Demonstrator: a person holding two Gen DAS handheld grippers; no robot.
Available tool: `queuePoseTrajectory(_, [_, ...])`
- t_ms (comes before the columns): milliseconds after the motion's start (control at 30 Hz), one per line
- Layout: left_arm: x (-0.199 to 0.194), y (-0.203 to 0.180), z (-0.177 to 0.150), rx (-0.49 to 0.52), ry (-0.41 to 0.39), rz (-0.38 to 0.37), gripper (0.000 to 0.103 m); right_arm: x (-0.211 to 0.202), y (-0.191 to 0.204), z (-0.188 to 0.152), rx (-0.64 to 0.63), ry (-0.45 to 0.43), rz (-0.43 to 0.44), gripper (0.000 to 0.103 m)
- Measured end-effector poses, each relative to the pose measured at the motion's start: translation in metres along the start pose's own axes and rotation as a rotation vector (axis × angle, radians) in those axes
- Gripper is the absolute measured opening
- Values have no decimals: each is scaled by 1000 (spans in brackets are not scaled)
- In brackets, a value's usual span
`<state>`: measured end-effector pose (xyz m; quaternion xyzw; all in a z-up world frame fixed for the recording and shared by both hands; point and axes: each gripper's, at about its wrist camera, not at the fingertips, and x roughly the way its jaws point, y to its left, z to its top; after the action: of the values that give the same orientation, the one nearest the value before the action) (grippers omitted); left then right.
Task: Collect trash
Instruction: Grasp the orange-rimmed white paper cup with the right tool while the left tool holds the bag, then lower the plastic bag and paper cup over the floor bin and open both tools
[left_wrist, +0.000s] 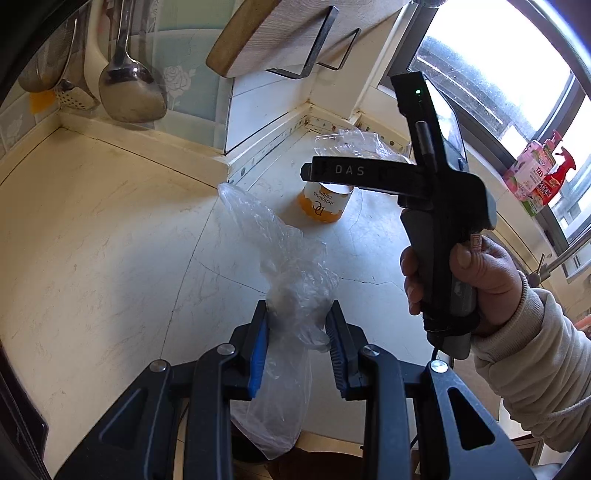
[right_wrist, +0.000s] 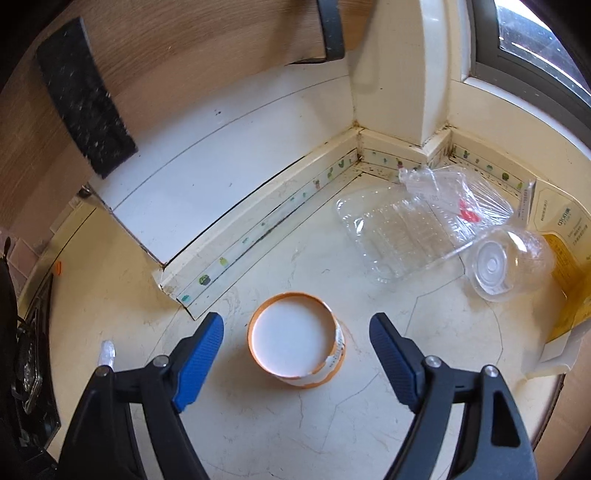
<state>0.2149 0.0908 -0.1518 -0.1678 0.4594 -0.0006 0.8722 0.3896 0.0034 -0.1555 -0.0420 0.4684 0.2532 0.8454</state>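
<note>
Cream stone counter (right_wrist: 110, 288) fills a kitchen corner under a bright window (left_wrist: 491, 70). Your right claw (right_wrist: 297, 343) is wide open and holds nothing, with the orange cup (right_wrist: 297, 341) upright between its fingers. That cup looks light and squashy, so squeeze its sides gently. Beyond the cup lie a clear tray (right_wrist: 391, 236) and jar (right_wrist: 511, 264). Your left claw (left_wrist: 297, 325) pinches a soft, crinkly bag (left_wrist: 284, 266).
</note>
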Motion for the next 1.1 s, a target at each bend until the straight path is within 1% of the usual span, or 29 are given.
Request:
queuePoseTrajectory(100, [-2,2,-1,-10,-3,-4,28,8,5,-1,-31,15,-30,81])
queuePoseTrajectory(167, [-4,4,-3,-12,-7,-5,28,12,6,-2,-34,20,-58,76])
queuePoseTrajectory(200, [-6,5,-4,-12,-9,-5,28,13,5,-2,-25,21,-59,60])
queuePoseTrajectory(233, [-7,5,-5,-12,-11,-6,28,13,4,-2,-14,19,-64,52])
queuePoseTrajectory(367, [-13,10,-10,-8,-14,-13,28,5,3,-6,15,9,-65,50])
queuePoseTrajectory(467, [-20,11,-15,10,-15,-26,28,-13,4,-16,40,-1,-59,50])
queuePoseTrajectory(567, [-29,13,-19,34,-18,-57,28,-37,9,-31,64,-19,-62,50])
queuePoseTrajectory(700, [-44,11,-29,87,-26,-106,28,-73,22,-61,78,-42,-73,50])
queuePoseTrajectory(800, [-59,9,-41,136,-35,-137,28,-101,33,-88,114,-62,-85,50])
queuePoseTrajectory(967, [-85,11,-67,192,-38,-195,28,-142,51,-136,183,-92,-111,50])
queuePoseTrajectory(1100, [-94,13,-90,227,-27,-229,28,-169,70,-176,212,-106,-127,50])
